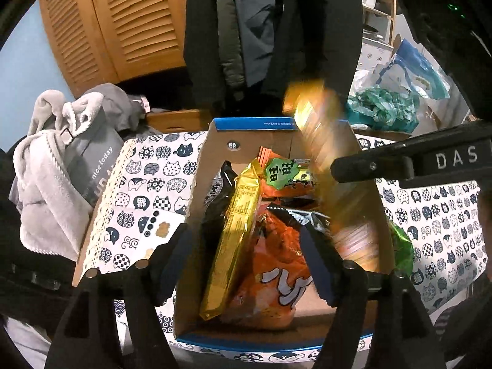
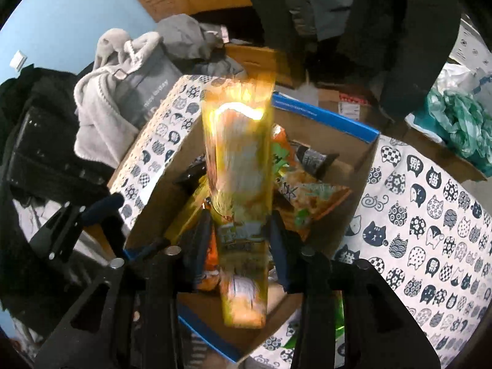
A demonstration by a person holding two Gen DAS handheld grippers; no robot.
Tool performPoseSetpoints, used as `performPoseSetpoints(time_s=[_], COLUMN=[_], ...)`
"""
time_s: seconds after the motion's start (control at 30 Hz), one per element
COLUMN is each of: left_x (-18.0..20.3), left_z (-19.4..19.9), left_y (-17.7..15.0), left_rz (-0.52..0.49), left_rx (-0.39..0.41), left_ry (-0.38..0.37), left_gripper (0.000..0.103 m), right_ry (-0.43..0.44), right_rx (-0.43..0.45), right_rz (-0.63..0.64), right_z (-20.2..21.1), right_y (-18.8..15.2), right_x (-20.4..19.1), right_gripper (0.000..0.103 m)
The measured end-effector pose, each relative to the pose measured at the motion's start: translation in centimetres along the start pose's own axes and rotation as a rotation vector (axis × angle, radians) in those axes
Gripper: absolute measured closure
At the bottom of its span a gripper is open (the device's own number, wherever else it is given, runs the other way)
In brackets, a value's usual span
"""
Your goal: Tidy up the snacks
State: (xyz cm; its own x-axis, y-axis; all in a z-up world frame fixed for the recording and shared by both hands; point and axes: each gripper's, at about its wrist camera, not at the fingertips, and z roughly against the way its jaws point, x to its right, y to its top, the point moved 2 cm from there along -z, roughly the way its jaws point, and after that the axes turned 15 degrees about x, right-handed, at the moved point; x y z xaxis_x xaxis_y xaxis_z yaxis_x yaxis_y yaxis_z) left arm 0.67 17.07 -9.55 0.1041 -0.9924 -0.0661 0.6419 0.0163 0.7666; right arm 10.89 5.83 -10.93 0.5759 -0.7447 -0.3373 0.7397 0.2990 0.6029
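An open cardboard box (image 1: pixel 196 215) with a blue rim stands on a cat-print cloth and holds several snack packs: a gold pack (image 1: pixel 233 240), an orange pack (image 1: pixel 276 270), a black pack (image 1: pixel 215 196). My left gripper (image 1: pixel 246 264) is open and empty just above the box's near side. My right gripper (image 2: pixel 240 240) is shut on a long yellow snack pack (image 2: pixel 240 160), motion-blurred, held over the box (image 2: pixel 363 166). That pack also shows in the left wrist view (image 1: pixel 332 160), with the right gripper's finger (image 1: pixel 375 166) beside it.
The cat-print cloth (image 1: pixel 147 184) covers the surface around the box. Grey clothes (image 1: pixel 61 172) are piled at the left. Dark coats (image 1: pixel 270 30) hang behind. Teal plastic bags (image 1: pixel 387 107) lie at the back right. A green pack (image 1: pixel 402 249) lies right of the box.
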Motion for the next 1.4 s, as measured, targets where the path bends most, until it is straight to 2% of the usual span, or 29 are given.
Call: performPoseSetpoints(time_s=[0.03, 0.1, 0.17, 0.3, 0.8, 1.03, 1.4], left_x=[-0.1, -0.3, -0.5, -0.7, 0.9, 2.6, 4.1], left_z=[-0.1, -0.1, -0.2, -0.4, 0.0, -0.3, -1.8], left_y=[0.0, -0.1, -0.1, -0.2, 0.0, -0.1, -1.4], left_rz=[0.003, 0.013, 0.021, 0.033, -0.008, -0.035, -0.067], left_rx=[-0.002, -0.004, -0.006, -0.014, -0.009, -0.029, -0.093], left_ry=[0.000, -0.002, -0.008, -0.019, -0.048, -0.060, -0.054], left_gripper=[0.026, 0.025, 0.025, 0.024, 0.022, 0.022, 0.022], right_ry=[-0.003, -0.020, -0.037, -0.065, -0.216, -0.280, -0.267], right_rx=[-0.003, 0.004, 0.010, 0.014, 0.000, -0.072, -0.161], right_rz=[0.004, 0.020, 0.035, 0.023, -0.076, -0.113, -0.199], right_z=[0.0, 0.2, 0.6, 1.3, 4.6, 3.0, -0.6], right_y=[0.0, 0.0, -0.2, -0.9, -5.9, -9.7, -13.5], right_x=[0.0, -0.1, -0.1, 0.7, 7.6, 10.7, 11.9], right_gripper=[0.057, 0.046, 0.044, 0.033, 0.029, 0.029, 0.029])
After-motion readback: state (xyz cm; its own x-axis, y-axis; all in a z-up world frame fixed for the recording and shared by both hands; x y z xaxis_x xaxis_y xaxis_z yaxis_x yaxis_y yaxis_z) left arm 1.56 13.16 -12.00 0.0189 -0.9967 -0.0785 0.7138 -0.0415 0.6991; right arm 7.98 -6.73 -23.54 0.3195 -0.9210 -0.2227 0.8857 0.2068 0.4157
